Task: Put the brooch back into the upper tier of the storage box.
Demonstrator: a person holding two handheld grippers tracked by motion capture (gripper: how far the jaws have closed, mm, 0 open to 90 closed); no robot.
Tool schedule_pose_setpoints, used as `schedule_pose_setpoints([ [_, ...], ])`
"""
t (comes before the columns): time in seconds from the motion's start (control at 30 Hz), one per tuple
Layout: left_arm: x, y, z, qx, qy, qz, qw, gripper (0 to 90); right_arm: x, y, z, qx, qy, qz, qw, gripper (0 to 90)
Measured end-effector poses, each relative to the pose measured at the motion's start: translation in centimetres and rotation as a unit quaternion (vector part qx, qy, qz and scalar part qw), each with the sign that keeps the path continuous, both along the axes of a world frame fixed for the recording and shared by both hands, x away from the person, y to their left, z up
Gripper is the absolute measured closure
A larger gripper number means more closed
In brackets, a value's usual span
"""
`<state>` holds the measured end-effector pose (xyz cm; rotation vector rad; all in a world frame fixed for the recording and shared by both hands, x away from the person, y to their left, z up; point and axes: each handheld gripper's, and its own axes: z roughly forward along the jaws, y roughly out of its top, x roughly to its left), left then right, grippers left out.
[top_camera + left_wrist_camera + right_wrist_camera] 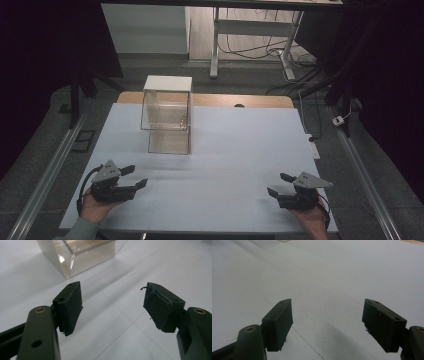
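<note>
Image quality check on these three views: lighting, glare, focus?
High view: dim, dark surround, white table evenly lit, clear box readable. Left gripper view: open left gripper soft up close, glare spot on the box wall. Right gripper view: open right gripper slightly blurred, its soft shadow on the sheet.

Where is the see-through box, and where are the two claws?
see-through box (166, 112), high view, its clear front wall
left claw (134, 176), high view, gap between its tips
right claw (279, 184), high view, gap between its tips

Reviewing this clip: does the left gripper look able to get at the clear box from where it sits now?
Probably yes. The left gripper has open jaws with nothing between them, and bare white table cover lies between it and the clear box, which stands apart, farther back.
</note>
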<state>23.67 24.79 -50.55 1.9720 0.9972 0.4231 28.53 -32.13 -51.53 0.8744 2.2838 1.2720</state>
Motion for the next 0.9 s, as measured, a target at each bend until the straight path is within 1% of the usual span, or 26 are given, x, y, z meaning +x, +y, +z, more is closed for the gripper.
schedule_pose_setpoints([
  [0.1, -0.20, 0.24, -0.82, 0.003, 0.013, 0.002, 0.9999, 30.7, 0.01, 0.02, -0.03, -0.004, 0.001, 0.000, 1.0000, 24.0],
  [0.13, -0.24, 0.26, -1.01, 0.008, 0.015, 0.000, 0.9999, 30.7, 0.02, 0.02, -0.04, -0.004, 0.001, 0.001, 1.0000, 24.0],
  [0.2, -0.22, 0.24, -1.14, 0.014, 0.014, 0.001, 0.9998, 30.6, 0.05, 0.01, -0.04, -0.003, 0.002, 0.001, 1.0000, 24.0],
  [0.3, -0.10, 0.16, -1.12, 0.013, 0.011, 0.002, 0.9999, 30.5, 0.07, 0.04, -0.07, -0.003, 0.002, 0.002, 1.0000, 24.0],
  [0.43, 0.07, 0.04, -1.22, 0.019, 0.013, -0.001, 0.9997, 30.2, 0.01, 0.04, -0.03, -0.003, 0.001, 0.001, 1.0000, 24.1],
  [0.6, 0.14, 0.13, -1.20, 0.015, 0.012, 0.000, 0.9998, 30.1, -0.04, 0.09, -0.04, -0.002, 0.000, 0.002, 1.0000, 24.1],
  [0.9, 0.23, 0.08, -1.25, 0.017, 0.013, 0.000, 0.9998, 30.0, -0.13, 0.04, -0.01, -0.005, 0.001, 0.004, 1.0000, 24.2],
])
